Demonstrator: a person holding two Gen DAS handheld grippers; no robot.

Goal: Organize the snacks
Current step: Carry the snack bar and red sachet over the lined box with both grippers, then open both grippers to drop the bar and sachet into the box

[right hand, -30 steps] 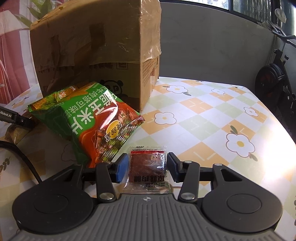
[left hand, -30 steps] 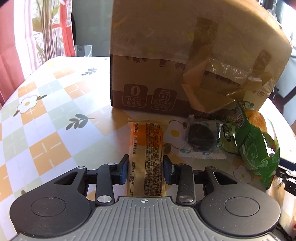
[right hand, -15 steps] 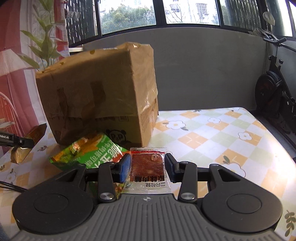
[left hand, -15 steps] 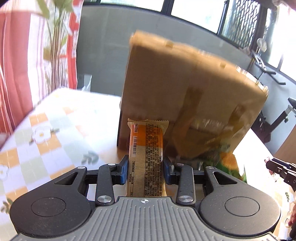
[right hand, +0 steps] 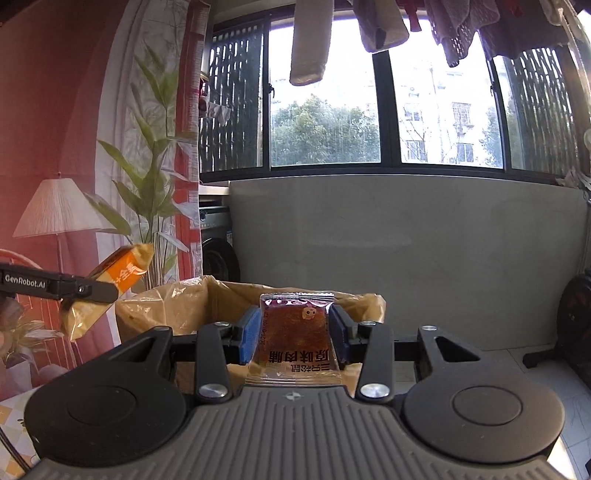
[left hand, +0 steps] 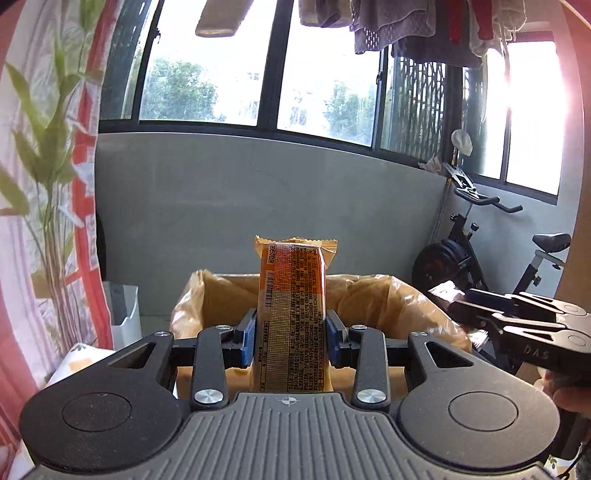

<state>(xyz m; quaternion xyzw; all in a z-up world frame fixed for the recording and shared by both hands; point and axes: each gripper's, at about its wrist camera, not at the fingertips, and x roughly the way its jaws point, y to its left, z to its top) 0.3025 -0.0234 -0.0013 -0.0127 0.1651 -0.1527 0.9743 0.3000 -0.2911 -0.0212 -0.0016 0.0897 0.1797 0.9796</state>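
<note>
Landmark: I take the open cardboard box point(left hand: 369, 295), lined with crinkled plastic, as my reference in both wrist views.
Left gripper point(left hand: 290, 332): I have its blue pads clamped narrow on the orange snack bar point(left hand: 291, 314), which stands upright between them, its printed back toward my camera, its top edge above the box's rim.
Right gripper point(right hand: 293, 332): I have its pads pressed on the flanks of the dried meat packet point(right hand: 293, 339), a small clear pouch with a dark red slab, held on the near side of the box's open top.
Seen across: from the left camera my right gripper shows to the right of the box; from the right camera the left one shows to the box's left, the orange wrapper in its tip.
Behind the box: a grey wall, a dark-framed window point(right hand: 332, 110), hanging laundry point(left hand: 406, 29), an exercise bike point(left hand: 480, 258).
</note>
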